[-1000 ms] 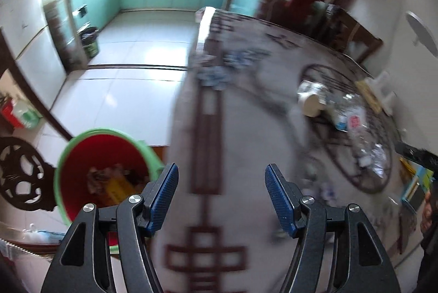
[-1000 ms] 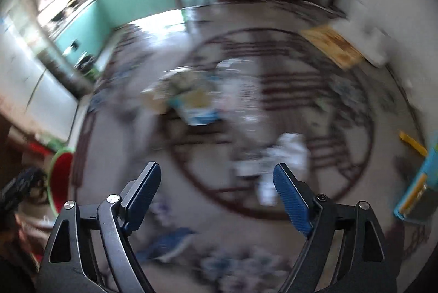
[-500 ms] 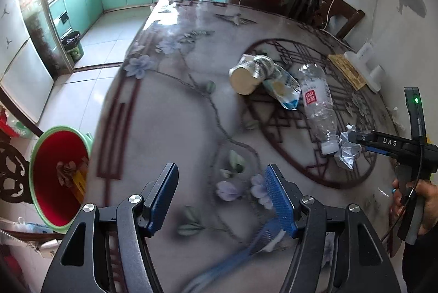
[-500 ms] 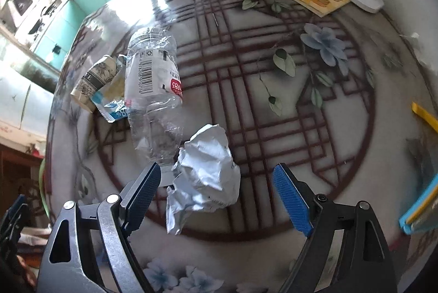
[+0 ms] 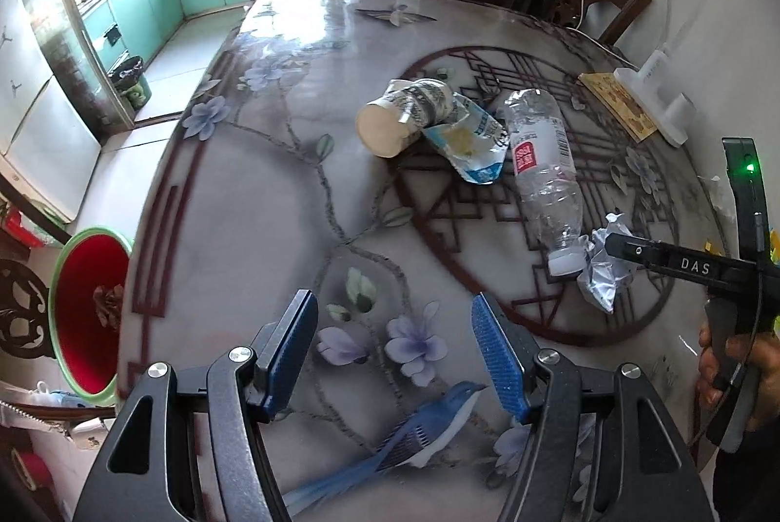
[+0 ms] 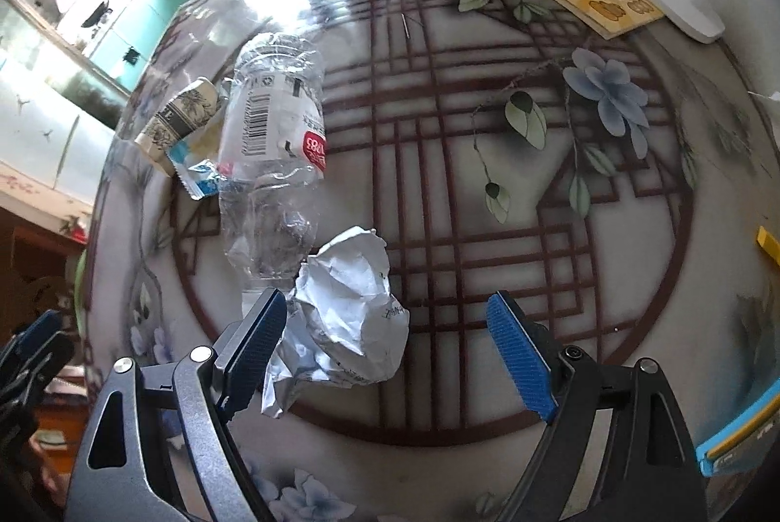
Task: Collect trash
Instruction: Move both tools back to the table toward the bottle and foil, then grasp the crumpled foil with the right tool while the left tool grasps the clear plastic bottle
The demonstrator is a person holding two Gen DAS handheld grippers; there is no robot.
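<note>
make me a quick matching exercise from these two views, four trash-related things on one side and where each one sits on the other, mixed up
Things:
1. paper cup
2. plastic bottle
3. crumpled paper
4. red bin

Places:
A. between the open jaws of the right gripper, close to its left pad
B. on the floor beside the table
C. on its side, cap end next to the crumpled paper
D. on its side, next to a blue and white wrapper

Pairs: 1-D, 2-C, 3-A, 4-B
</note>
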